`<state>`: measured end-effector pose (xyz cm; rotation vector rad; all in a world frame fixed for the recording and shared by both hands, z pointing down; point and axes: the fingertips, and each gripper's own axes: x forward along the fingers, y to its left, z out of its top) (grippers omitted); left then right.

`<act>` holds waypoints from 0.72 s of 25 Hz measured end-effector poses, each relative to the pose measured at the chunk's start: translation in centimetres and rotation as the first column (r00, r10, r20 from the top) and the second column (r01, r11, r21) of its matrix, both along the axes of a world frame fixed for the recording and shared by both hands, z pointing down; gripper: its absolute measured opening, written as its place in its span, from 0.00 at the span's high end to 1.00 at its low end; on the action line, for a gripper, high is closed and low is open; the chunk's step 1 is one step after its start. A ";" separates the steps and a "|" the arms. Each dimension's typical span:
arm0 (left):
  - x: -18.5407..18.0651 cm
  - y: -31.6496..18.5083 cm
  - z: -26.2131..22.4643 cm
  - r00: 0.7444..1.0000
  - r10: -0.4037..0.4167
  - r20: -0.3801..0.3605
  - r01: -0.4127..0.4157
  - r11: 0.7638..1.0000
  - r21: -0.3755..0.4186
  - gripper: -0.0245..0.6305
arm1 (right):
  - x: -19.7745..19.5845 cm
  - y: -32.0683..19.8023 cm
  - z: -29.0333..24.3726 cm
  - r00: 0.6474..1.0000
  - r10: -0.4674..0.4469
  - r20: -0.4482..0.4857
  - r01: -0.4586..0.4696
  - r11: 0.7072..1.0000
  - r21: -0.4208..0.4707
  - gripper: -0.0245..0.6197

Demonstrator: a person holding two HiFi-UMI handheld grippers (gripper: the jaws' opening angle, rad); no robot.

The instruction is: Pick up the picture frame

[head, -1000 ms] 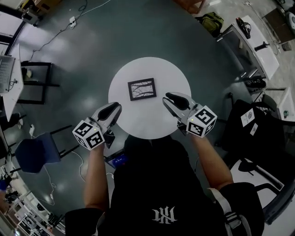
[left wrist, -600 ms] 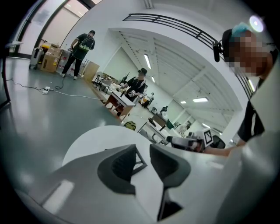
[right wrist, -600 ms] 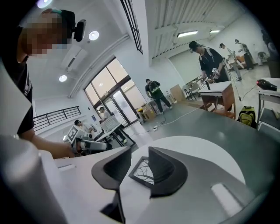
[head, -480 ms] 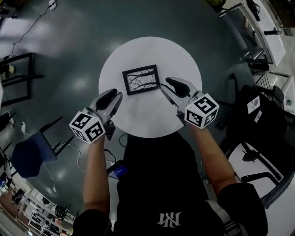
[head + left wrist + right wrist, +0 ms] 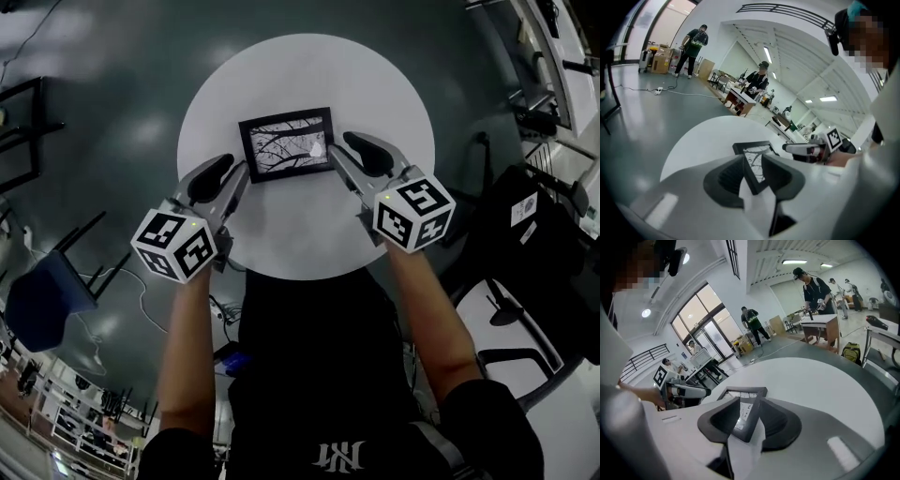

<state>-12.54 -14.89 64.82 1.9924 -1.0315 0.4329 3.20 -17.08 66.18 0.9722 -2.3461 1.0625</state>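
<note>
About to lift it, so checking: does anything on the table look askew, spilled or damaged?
Nothing stands out. The frame lies flat, picture up and looking intact, on the round table; nothing is spilled.

smooth matt white table [image 5: 309, 230]; glossy glazed picture frame [image 5: 286, 145]

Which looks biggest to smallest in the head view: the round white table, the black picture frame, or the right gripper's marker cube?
1. Round white table.
2. Black picture frame and the black-and-white marker cube look about alike; the cube sits nearer the camera, so no ranking.
</note>
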 end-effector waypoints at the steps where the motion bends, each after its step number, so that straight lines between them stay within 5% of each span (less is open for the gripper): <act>1: 0.2 0.0 0.4 1.000 0.010 0.010 -0.010 1.000 -0.005 0.79 | 0.0 0.0 0.3 1.000 -0.007 -0.021 0.007 1.000 0.001 0.76; 7: 1.1 0.1 1.7 0.992 0.090 0.083 -0.088 0.996 -0.032 0.78 | -0.9 0.4 1.4 0.986 -0.075 -0.146 0.080 0.996 0.030 0.78; 18: 1.7 0.4 3.9 0.981 0.134 0.138 -0.122 0.988 -0.090 0.78 | -1.0 0.2 3.1 0.982 -0.068 -0.177 0.070 0.998 0.005 0.78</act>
